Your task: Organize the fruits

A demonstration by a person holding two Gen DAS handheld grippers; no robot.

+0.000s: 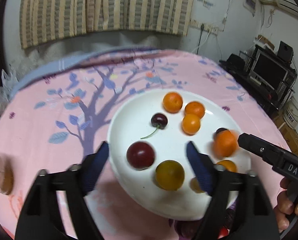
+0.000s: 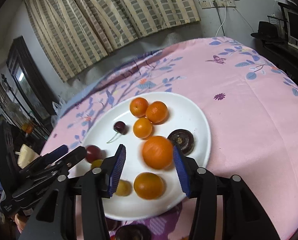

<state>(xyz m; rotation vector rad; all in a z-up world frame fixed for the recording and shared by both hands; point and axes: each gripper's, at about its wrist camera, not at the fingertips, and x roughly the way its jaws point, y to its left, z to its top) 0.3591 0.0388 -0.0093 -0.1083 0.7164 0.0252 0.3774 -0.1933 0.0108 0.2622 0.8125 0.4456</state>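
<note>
One white plate (image 2: 199,120) holds five orange citrus fruits: three small (image 2: 139,107) (image 2: 156,112) (image 2: 142,127), one large (image 2: 157,152), one medium (image 2: 148,185). One cherry (image 2: 120,127), one red plum (image 2: 93,153), two yellowish plums (image 1: 170,175) (image 2: 123,188), one dark brown round fruit (image 2: 182,141). Two grippers in view.

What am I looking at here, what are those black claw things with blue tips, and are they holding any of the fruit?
They are hand-held grippers, one in each of a person's hands, each carrying a wide-angle camera looking along its fingers. One picture comes from the left gripper, the other from the right gripper. Both point down at a white plate on a pink flowered cloth. On the plate lie several oranges, a cherry, a red plum, a yellow-green plum and a dark round fruit. Both grippers are open and hold nothing. The big blurred orange sits between the right gripper's blue pads, not pinched.
</note>
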